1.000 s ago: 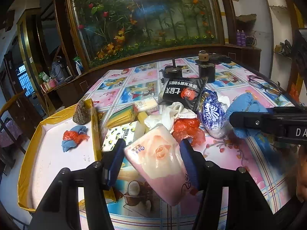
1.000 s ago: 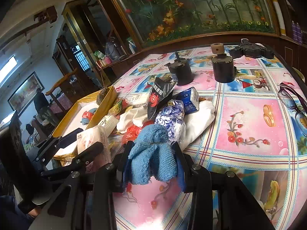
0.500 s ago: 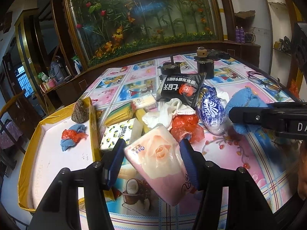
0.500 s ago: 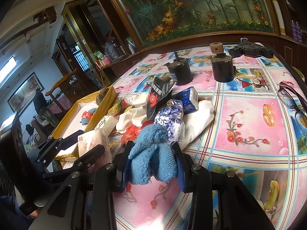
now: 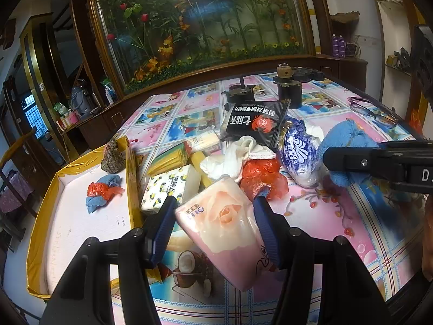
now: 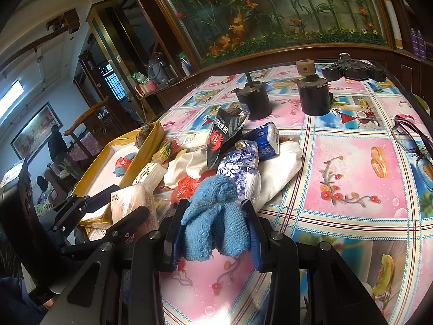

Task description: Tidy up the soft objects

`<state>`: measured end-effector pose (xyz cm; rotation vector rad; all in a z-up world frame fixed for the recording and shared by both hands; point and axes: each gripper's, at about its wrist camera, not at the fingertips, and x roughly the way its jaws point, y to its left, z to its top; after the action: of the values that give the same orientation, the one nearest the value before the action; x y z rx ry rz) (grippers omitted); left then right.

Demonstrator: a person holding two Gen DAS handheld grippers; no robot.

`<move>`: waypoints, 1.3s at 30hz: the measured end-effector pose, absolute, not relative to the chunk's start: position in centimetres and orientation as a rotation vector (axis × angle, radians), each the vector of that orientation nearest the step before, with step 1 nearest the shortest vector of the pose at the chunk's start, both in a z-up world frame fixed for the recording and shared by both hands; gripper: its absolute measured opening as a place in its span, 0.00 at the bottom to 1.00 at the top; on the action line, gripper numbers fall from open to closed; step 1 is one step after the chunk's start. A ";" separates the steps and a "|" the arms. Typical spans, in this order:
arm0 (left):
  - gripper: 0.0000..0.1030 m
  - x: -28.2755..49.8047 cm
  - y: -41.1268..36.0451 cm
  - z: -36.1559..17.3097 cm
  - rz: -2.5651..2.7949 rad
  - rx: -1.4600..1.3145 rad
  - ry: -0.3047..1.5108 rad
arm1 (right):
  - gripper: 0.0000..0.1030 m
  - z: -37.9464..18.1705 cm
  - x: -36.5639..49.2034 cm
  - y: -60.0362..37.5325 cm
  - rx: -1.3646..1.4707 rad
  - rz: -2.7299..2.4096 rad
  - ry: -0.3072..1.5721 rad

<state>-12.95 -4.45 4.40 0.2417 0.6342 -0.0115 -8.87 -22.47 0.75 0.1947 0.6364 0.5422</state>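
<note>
Left gripper (image 5: 215,216) clamped on a pink tissue pack (image 5: 224,233), blue pads pressed to both its sides, pack tilted and held above the tablecloth (image 5: 338,216). Right gripper (image 6: 215,226) clamped on a blue knit cloth (image 6: 216,216), folds bulging up between the pads. In the left view, cloth at 3 o'clock, beside a blue-white packet (image 5: 297,157). Heap of soft things at 12 o'clock from the pack: red bag (image 5: 262,176), white cloth (image 5: 235,157), black crab pouch (image 5: 254,122), lemon tissue box (image 5: 169,187), yellow packet (image 5: 167,159). Yellow-rimmed tray (image 5: 132,178) at 9 o'clock, just beside the heap; inside, a blue-and-red bundle (image 5: 102,192) and a brown scrubber (image 5: 112,155) at its far corner. Farther back at 12 o'clock, two black cylinders (image 6: 314,97). Glasses (image 6: 414,143) at 3 o'clock in the right view, well apart from the heap.
</note>
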 end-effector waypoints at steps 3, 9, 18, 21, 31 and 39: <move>0.56 -13.0 -4.4 4.3 -0.011 0.244 0.635 | 0.41 0.7 -8.9 -22.5 0.195 0.542 0.636; 0.57 -13.0 -4.4 4.3 -0.010 0.242 0.637 | 0.41 0.7 -8.9 -22.5 0.196 0.543 0.636; 0.57 -13.1 -4.3 4.1 -0.012 0.243 0.636 | 0.41 0.7 -8.9 -22.5 0.197 0.543 0.636; 0.57 -13.0 -4.4 4.2 -0.012 0.243 0.637 | 0.41 0.7 -8.9 -22.5 0.197 0.543 0.636; 0.57 -13.0 -4.4 4.2 -0.012 0.244 0.635 | 0.41 0.7 -8.9 -22.5 0.199 0.541 0.636; 0.57 -13.5 -4.1 4.5 -0.019 0.240 0.625 | 0.41 0.6 -8.9 -22.6 0.205 0.538 0.636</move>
<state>-13.49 -4.15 4.48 0.2399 0.6254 -0.0190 -8.90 -22.58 0.59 0.2052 0.6364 0.5382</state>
